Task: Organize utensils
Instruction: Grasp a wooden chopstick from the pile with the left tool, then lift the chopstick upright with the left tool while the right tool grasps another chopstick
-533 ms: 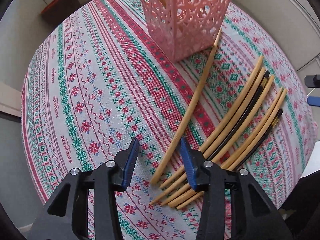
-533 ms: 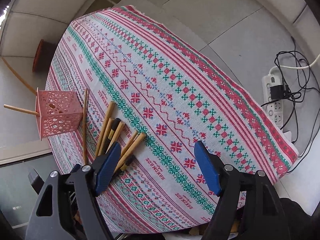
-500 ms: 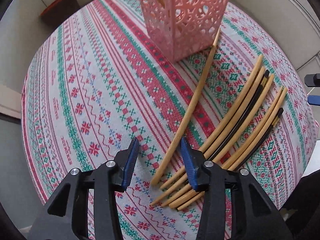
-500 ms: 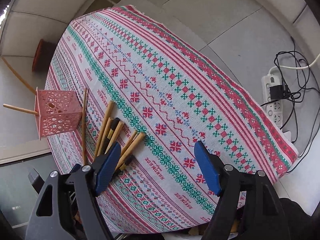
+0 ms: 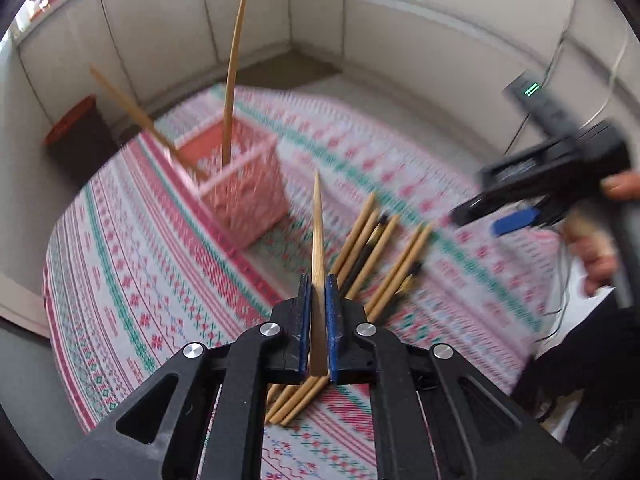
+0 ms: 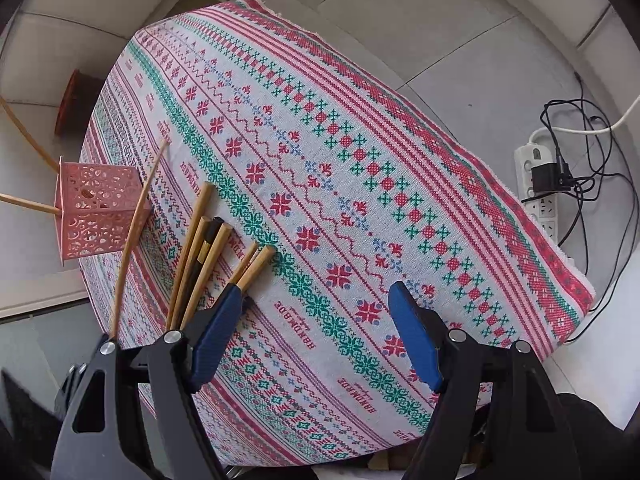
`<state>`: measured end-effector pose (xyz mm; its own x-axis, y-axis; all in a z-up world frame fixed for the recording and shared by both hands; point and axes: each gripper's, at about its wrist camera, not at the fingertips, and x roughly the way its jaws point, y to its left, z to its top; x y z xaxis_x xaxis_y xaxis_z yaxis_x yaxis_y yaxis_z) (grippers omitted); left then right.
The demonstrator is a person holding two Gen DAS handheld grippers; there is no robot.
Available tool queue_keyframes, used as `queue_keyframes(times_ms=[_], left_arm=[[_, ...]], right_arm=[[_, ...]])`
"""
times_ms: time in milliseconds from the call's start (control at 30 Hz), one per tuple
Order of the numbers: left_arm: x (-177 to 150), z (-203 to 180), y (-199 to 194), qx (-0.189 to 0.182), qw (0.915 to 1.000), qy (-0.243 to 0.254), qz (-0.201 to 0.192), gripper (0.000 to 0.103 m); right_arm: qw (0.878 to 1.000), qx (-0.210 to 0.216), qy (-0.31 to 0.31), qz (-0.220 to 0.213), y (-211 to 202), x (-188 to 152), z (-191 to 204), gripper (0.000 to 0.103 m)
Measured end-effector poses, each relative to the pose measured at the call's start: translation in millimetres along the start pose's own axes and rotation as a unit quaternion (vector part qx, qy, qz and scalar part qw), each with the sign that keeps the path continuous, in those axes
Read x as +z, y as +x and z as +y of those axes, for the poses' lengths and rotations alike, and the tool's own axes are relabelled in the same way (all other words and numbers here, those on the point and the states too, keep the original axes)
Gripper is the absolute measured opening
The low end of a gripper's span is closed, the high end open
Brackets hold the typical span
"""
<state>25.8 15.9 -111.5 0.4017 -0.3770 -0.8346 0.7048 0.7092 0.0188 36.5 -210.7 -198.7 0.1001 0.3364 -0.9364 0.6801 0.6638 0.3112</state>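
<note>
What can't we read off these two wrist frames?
- Pile of chopsticks, left wrist view: near ends hidden behind the left tongs; motion blur stops a count.
- Same pile, right wrist view: lower ends covered by the right tongs.
- Pink basket: its inside floor is blurred, so where the two standing chopsticks rest is unclear.
- Held chopstick: back end cut off by the pads.

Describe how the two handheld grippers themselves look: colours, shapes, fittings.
The left gripper is a matte black plastic frame with triangular cut-outs, round silver bolt heads at its joints and two flat blue textured finger pads. The right gripper has the same build: black angular arms, silver bolts, longer-looking blue ribbed pads. No cables or markings show on either.
</note>
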Motion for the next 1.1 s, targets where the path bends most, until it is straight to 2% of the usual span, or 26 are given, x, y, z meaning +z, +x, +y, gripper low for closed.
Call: queue_keyframes(times_ms=[167,267,400,500,567,600,633,700,767,867,1000,1100], left_arm=[[17,-9,-73,-0.010,0.9939,-0.004,-0.110,0.006],[20,-3,-107,-0.006,0.9873,-0.012,-0.158,0.006],[17,0,-142,0.002,0.9802,-0.024,-0.196,0.006],[16,4,-151,0.000,0.9777,-0.027,-0.208,0.006],[16,3,-154,-0.003,0.9769,-0.027,-0.212,0.006],[15,7,-152,-0.003,0.9769,-0.028,-0.212,0.006],[14,7,-153,-0.004,0.9769,-0.029,-0.212,0.006],[11,10,-156,-0.007,0.9766,-0.032,-0.213,0.006],[10,13,-157,-0.008,0.9762,-0.035,-0.214,0.006],[8,17,-159,-0.008,0.9763,-0.035,-0.214,0.006],[4,22,-161,-0.003,0.9760,-0.039,-0.214,0.006],[1,29,-165,0.001,0.9749,-0.048,-0.217,0.006]], right_arm=[[1.000,0.014,0.010,0.004,1,-3,3,0.074],[1.000,0.017,0.012,0.013,7,-7,8,0.074],[0.999,0.016,0.020,0.030,21,-11,12,0.074],[0.999,0.015,0.036,0.036,30,-14,16,0.074],[0.999,0.006,0.047,0.023,33,-15,20,0.072],[0.999,0.005,0.051,0.012,33,-16,23,0.065],[0.998,0.000,0.055,0.005,33,-15,27,0.063],[0.998,-0.027,0.058,-0.015,33,-16,35,0.051],[0.996,-0.073,0.041,-0.038,34,-17,49,0.043],[0.992,-0.102,0.039,-0.064,38,-17,67,0.046],[0.990,-0.103,0.055,-0.078,45,-19,86,0.049],[0.992,-0.060,0.089,-0.060,39,-24,74,0.049]])
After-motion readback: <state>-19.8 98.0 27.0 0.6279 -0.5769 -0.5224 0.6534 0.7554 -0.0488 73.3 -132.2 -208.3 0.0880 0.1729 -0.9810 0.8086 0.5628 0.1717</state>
